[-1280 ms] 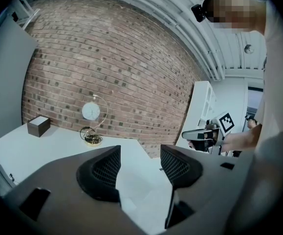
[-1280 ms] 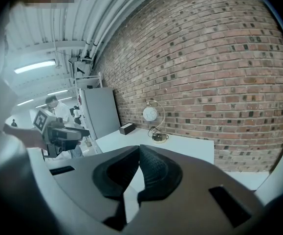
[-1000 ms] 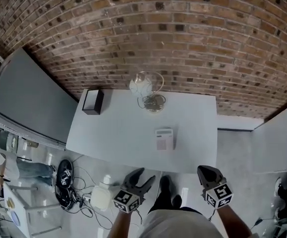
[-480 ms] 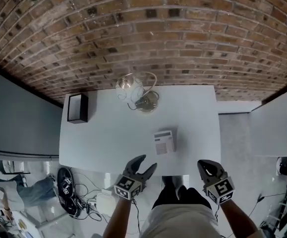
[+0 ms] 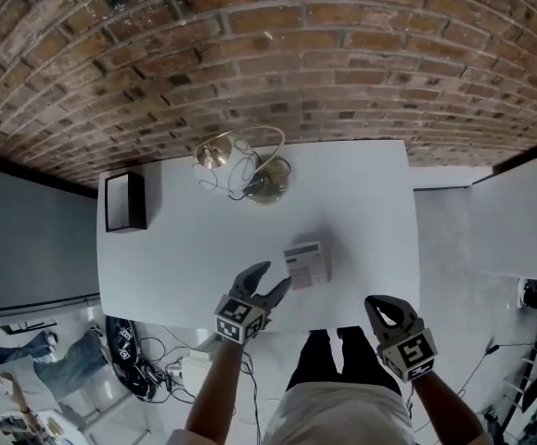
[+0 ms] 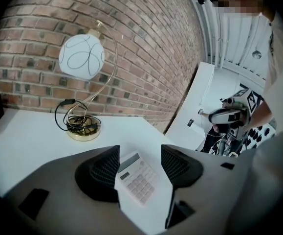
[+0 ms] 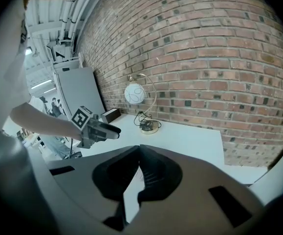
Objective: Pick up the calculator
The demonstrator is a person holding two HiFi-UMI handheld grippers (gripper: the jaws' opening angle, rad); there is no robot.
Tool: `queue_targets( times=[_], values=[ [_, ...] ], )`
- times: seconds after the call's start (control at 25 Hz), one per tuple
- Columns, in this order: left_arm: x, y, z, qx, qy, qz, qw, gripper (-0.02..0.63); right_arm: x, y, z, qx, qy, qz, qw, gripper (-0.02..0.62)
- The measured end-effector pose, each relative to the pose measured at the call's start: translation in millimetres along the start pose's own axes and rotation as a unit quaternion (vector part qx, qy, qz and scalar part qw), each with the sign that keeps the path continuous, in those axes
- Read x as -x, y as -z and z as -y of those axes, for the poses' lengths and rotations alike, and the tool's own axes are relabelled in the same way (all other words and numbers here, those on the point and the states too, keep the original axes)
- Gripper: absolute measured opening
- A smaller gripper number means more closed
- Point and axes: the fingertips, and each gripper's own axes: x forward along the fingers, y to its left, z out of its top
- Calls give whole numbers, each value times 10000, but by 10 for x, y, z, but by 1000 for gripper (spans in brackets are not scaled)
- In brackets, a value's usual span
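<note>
The calculator is white with a grey keypad and lies flat on the white table, near its front edge. My left gripper is open and hovers over the front edge, its fingertips just short of the calculator's near left corner. In the left gripper view the calculator shows in the gap between the two spread jaws of my left gripper, untouched. My right gripper hangs off the table's front right, below the edge. In its own view my right gripper has its jaws closed together, holding nothing.
A gold-wire lamp with a white globe and coiled cord stands at the table's back, against the brick wall. A black box sits at the back left corner. Cables and gear lie on the floor left of the person's legs.
My left gripper has moved forward from below the table edge to just short of the calculator. The right gripper has barely moved. The head view has shifted closer over the table.
</note>
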Motion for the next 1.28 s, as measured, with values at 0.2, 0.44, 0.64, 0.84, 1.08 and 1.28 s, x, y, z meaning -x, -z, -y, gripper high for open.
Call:
queue_targets(
  times=[0.2,0.44,0.64,0.84,1.08,1.28],
  values=[
    [-427,299,-270,102,42,-356,9993,259,-245,177,120,17,-60,-204,9998,12],
    [-807,559,-504,296,130,-728,9968,256,-467,253,86,-35,-273,-310,9991,12],
    [-1016,702,-624,308,244,-1046,9937,258,-569,275,20,113,-424,-311,9986,12],
    [-1144,798,-654,229,530,-1495,9871,209,-589,321,5,139,-476,-375,9981,12],
    [-1209,901,-603,429,1009,-1757,9783,169,-567,359,11,99,-396,-420,9983,12],
    [-1132,841,-514,764,1376,-1420,9773,109,-551,361,18,78,-322,-426,9985,12]
  ],
)
